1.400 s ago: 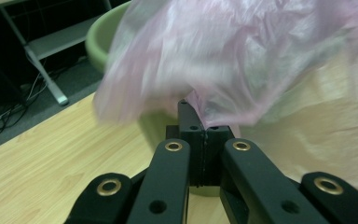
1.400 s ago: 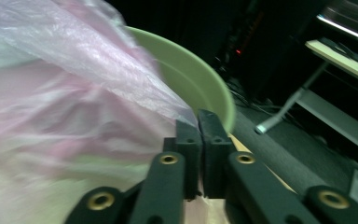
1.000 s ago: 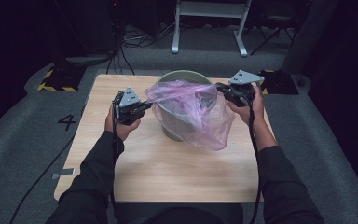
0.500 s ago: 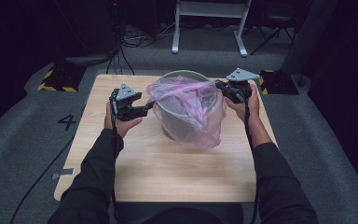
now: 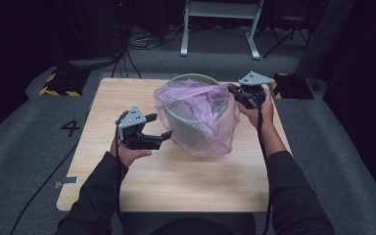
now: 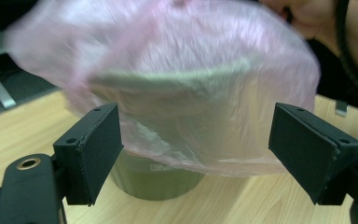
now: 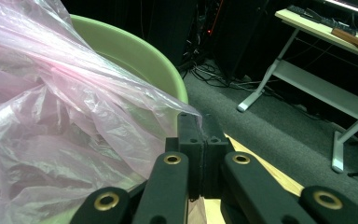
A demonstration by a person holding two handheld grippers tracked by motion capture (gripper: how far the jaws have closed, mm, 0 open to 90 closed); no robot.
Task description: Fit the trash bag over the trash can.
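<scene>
My left gripper (image 5: 157,127) stands just off the bucket's (image 5: 188,134) near-left side, its jaws having just been opening, now wide apart with nothing between them; in its own blurred view the pink bag (image 6: 177,88) looks clear of both pads, I think. My right gripper (image 5: 231,89) is clamped tight on the bag's (image 5: 200,115) edge at the bucket's far-right rim. The bucket sits toward the table's (image 5: 176,186) far edge, slightly right of centre. Bare wood runs along the near edge and left side.
</scene>
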